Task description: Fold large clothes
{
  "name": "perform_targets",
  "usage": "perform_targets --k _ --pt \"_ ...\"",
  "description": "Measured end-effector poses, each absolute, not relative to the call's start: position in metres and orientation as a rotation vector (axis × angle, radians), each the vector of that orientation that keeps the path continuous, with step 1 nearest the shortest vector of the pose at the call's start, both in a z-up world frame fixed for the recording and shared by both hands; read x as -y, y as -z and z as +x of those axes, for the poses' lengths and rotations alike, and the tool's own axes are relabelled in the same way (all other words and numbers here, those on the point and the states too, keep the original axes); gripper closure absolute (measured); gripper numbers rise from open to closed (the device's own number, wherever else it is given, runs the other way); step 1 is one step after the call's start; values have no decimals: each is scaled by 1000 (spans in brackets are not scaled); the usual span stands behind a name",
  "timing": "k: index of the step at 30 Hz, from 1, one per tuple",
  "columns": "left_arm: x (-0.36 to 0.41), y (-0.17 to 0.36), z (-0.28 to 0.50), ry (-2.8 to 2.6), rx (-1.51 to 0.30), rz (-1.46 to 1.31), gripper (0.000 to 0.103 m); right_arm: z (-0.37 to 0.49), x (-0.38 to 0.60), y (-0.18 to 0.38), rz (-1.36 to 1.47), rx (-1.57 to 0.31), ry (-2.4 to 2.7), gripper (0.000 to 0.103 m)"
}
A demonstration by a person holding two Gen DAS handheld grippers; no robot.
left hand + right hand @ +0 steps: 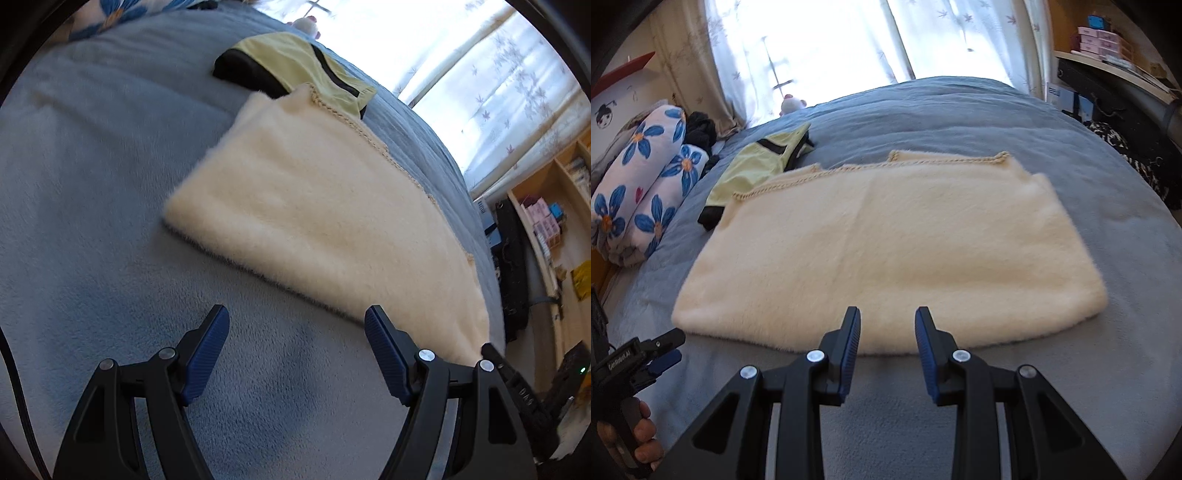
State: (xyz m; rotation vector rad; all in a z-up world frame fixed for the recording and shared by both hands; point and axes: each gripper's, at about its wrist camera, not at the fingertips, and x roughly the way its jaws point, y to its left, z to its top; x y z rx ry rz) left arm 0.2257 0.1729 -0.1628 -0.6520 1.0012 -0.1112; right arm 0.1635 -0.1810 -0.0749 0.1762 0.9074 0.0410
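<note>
Sweater [886, 251], cream and fluffy, lies folded into a broad rectangle on a blue-grey blanket [997, 122] spread over a bed, its braided trim running along the far edge, toward the window. The right gripper [886, 325] hovers just above the garment's near edge, its blue-padded fingers [849, 343] parted by a moderate gap and holding nothing. In the left wrist view the left gripper [295, 325] hangs over bare blanket [92, 166] beside the sweater [325, 221], its jaws spread wide and empty; the right-hand fingertip [384, 347] sits close to the sweater's near edge, though whether it touches the fabric cannot be told.

The same left gripper [666, 349] appears at the lower left of the right wrist view, gripped by a hand [642, 432], with white lettering on its black body that seems to read "GenRobot.AI"; the text is small and partly blurred.

Behind the sweater's far left corner, and partly under it, lies a pale yellow garment [757, 162] with black bands, also visible in the left wrist view [295, 62]. A rolled floral quilt [646, 177], white with blue flowers, rests along the blanket's left side. A small plush toy [790, 105] sits by the sheer curtains [820, 40], which glow with daylight. Shelves [554, 229] to the right hold pink boxes [1102, 42] whose labels are too small to read.
</note>
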Motion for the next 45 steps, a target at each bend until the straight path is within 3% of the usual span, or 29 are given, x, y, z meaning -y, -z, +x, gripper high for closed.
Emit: perform_targets --k 8,18,19,21,22,23,24,28,31,35,45 --pt "-179 190 251 140 -966 -809 29 172 163 79 140 -885 -88 73" --pt "-167 200 316 108 -860 -760 29 191 151 88 118 -896 -108 73" --pt "-167 199 323 90 -839 -754 31 194 150 89 114 -900 -107 73" --pt "-169 197 334 44 -814 -757 55 200 148 91 104 -900 -110 73" --pt "-170 197 336 28 -799 -766 61 204 146 91 96 -894 -110 73" --pt "-171 195 335 17 -777 -766 76 208 144 90 84 -885 -110 73" --pt "-169 191 333 24 -756 -754 81 212 141 89 73 -877 -110 73" --pt "-155 165 318 20 -672 -642 86 238 131 83 13 -838 -97 73" --pt "-141 133 304 29 -599 -557 87 258 124 83 -21 -833 -102 80" --pt "-115 90 285 51 -496 -447 87 279 118 104 -39 -935 -140 86" --pt "-52 27 271 156 -418 -248 87 264 153 112 139 -994 -275 85"
